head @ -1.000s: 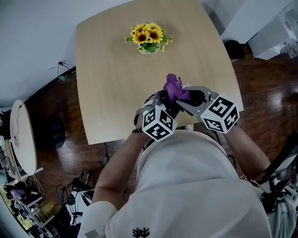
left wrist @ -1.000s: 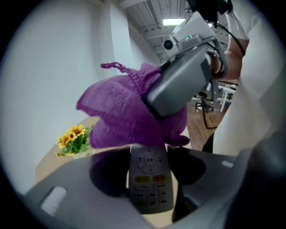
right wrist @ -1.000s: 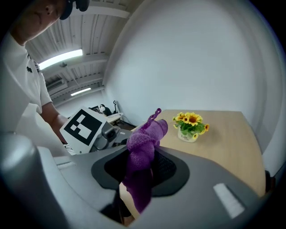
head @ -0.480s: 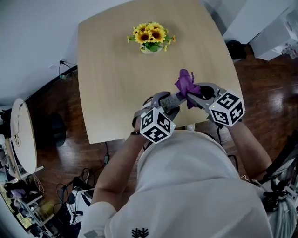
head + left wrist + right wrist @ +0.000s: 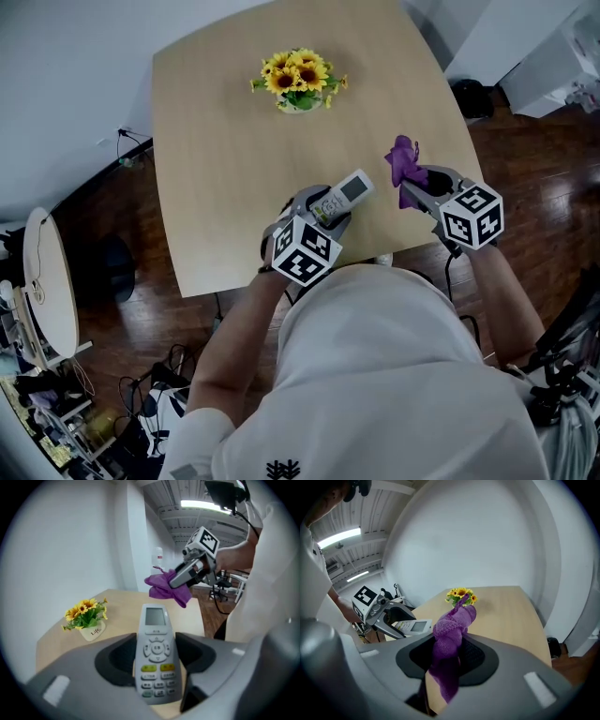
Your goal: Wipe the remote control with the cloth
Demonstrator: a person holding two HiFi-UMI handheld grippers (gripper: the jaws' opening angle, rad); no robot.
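1. Wooden table, sunflowers near its far edge.
2. Left gripper clenched on the remote control, above the near edge.
3. Right gripper grasping the purple cloth, near the right edge, apart from the remote control.

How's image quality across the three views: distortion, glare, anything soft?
Head view: even light, sharp, table edges bowed by the wide lens. Left gripper view: fisheye circle with black corners, ceiling light blown out, remote control crisp at its screen, softer nearest the lens. Right gripper view: same fisheye, cloth fairly sharp, grey foreground blurred.
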